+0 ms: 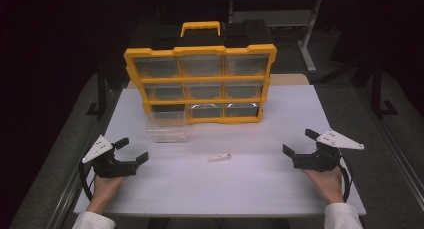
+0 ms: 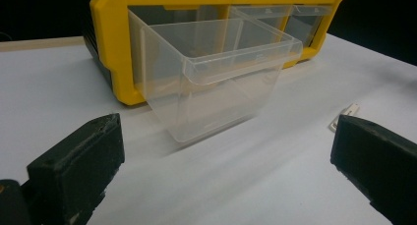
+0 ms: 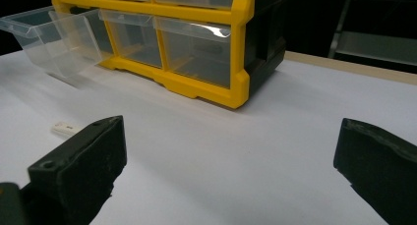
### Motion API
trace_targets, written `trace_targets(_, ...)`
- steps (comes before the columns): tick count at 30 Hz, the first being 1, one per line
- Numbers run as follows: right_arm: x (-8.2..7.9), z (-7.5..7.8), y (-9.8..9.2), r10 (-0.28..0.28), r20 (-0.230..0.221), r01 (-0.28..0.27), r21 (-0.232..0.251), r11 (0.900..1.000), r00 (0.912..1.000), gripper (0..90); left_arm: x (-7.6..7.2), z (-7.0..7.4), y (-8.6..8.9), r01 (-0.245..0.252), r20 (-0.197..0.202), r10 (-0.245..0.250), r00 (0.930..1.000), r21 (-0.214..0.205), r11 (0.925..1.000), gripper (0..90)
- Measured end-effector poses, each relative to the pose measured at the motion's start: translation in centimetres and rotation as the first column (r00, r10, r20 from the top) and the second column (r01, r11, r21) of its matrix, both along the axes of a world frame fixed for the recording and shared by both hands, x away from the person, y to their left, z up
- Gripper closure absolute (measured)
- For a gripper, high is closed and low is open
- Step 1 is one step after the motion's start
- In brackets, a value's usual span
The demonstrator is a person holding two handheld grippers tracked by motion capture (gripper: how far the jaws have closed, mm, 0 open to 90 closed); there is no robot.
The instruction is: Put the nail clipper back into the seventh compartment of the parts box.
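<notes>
A yellow organiser point(image 1: 200, 84) with clear drawers stands upright at the back of the white table point(image 1: 250, 189). One clear drawer point(image 1: 167, 126) is out of its bottom-left slot and rests empty on the table in front of it. A small white piece point(image 1: 220, 157) lies mid-table. My left gripper point(image 1: 133, 149) is open at the front left and faces the drawer point(image 2: 216, 72), well short of it. My right gripper point(image 1: 299, 142) is open at the front right, facing the organiser point(image 3: 196, 38). The white piece point(image 3: 64, 128) lies beyond its left jaw.
A yellow carry handle point(image 1: 200, 28) tops the organiser. Bare white tabletop lies between the two grippers. The table's edges drop to dark floor on both sides, and a grey stand point(image 1: 307, 39) rises behind at the right.
</notes>
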State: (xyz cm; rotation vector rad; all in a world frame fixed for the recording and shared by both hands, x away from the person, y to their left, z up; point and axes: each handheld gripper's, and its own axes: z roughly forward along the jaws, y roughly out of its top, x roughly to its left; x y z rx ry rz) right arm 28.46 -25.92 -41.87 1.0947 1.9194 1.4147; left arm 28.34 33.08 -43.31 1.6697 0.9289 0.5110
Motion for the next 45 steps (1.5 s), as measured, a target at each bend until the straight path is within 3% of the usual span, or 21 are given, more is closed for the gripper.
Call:
trace_targets(15,-0.3,-0.1,-0.2,-0.008,0.007,0.008,0.002,1.0,0.9999,0.0,-0.3,0.4,-0.1,-0.024,0.033,0.024,0.9992,0.019,0.9995,0.0)
trace_targets(18,-0.1,-0.1,-0.2,-0.006,0.004,0.006,-0.002,1.0,1.0,0.0,-0.4,0.5,0.1,-0.029,0.037,0.029,0.9989,0.001,0.9996,0.0)
trace_targets(19,0.0,-0.1,-0.3,-0.006,-0.012,0.006,-0.001,1.0,0.9999,0.0,-0.3,0.5,0.0,-0.022,0.019,0.023,0.9996,-0.028,0.9994,0.0)
trace_targets(22,-0.1,-0.1,-0.3,-0.01,-0.01,0.01,0.003,0.9999,0.9999,0.0,-0.1,0.4,-0.2,-0.007,0.0,0.007,1.0,-0.041,0.9991,0.0)
trace_targets(30,-0.4,0.0,-0.3,-0.012,-0.003,0.012,0.006,0.9999,0.9999,0.0,-0.2,1.5,-1.9,0.042,0.015,-0.043,0.999,0.048,0.9979,0.0)
trace_targets(34,-0.4,0.0,-0.3,-0.014,-0.002,0.014,0.003,0.9999,0.9999,0.0,-0.1,1.7,-2.1,0.057,0.005,-0.057,0.9983,0.071,0.9959,0.0)
trace_targets(38,-0.4,0.0,-0.3,-0.017,-0.001,0.017,0.005,0.9999,0.9999,0.0,0.1,2.0,-2.1,0.073,0.003,-0.073,0.9973,0.068,0.995,0.0)
trace_targets(45,-0.5,0.0,-0.4,-0.016,-0.001,0.016,0.004,0.9999,0.9999,0.0,0.5,2.7,-3.3,0.134,-0.019,-0.133,0.991,0.128,0.9827,0.0)
